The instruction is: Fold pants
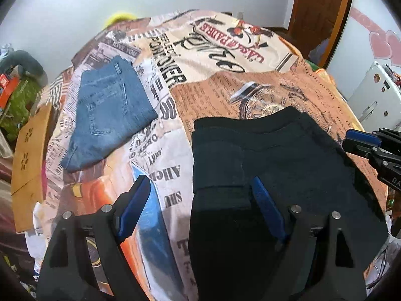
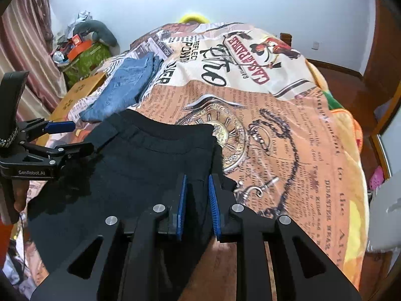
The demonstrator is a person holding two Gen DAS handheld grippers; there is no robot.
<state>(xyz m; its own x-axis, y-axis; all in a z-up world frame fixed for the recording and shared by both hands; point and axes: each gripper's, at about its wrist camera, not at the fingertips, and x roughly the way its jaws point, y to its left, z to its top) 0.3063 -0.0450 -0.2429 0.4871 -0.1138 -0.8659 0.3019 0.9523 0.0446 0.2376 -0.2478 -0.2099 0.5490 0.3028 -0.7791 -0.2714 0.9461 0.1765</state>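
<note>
Black pants (image 1: 275, 155) are spread on the bed (image 1: 250, 85), right under both tools. Left hand-held gripper (image 1: 203, 188) has its jaws wide apart over the pants' left edge, gripping nothing. Right hand-held gripper (image 2: 198, 183) is nearly together, no cloth visibly pinched. Folded jeans (image 1: 110, 110) sit ahead-left.

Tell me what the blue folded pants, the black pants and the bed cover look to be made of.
Blue folded pants: denim, by the faded blue wash, visible seam stitching and a back pocket.
Black pants: a soft matte fabric, probably a cotton knit; no sheen, and the weave is too dark to make out.
Bed cover: printed cloth, seemingly plush or lightly quilted, judging by its soft puffy folds.
</note>
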